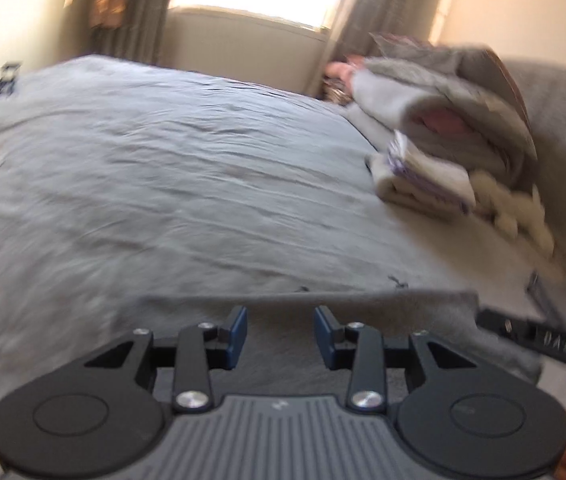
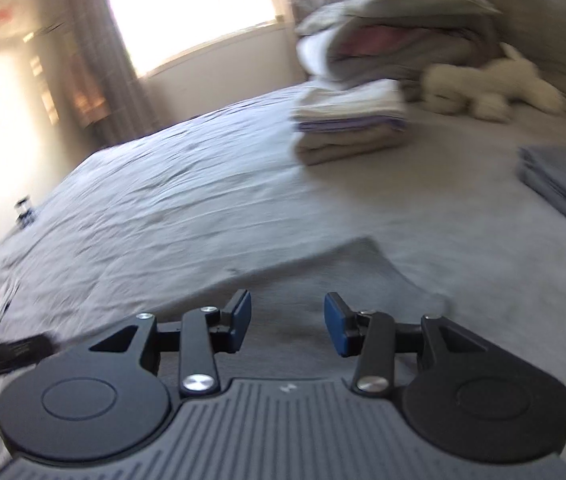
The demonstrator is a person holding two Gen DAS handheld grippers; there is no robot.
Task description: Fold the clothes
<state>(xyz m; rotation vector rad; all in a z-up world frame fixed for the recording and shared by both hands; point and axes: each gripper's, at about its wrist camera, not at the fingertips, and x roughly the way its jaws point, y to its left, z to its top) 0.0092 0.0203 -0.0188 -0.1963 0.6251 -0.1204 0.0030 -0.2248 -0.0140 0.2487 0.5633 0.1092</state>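
Across the bed (image 1: 163,168): a stack of folded linens (image 2: 347,124) toward the far right corner, heaped bedding (image 2: 399,32) behind it, a cream plush toy (image 2: 495,88) beside. Only in the right wrist view: folded grey-blue cloth (image 2: 563,180) at the right edge. Only in the left wrist view: blurred, unreadable lettering on the other tool's black arm (image 1: 539,336). Near the front edge, a grey garment (image 2: 323,276) lying flat. Left gripper (image 1: 281,332) and right gripper (image 2: 287,326) both over it, jaws apart, nothing between.
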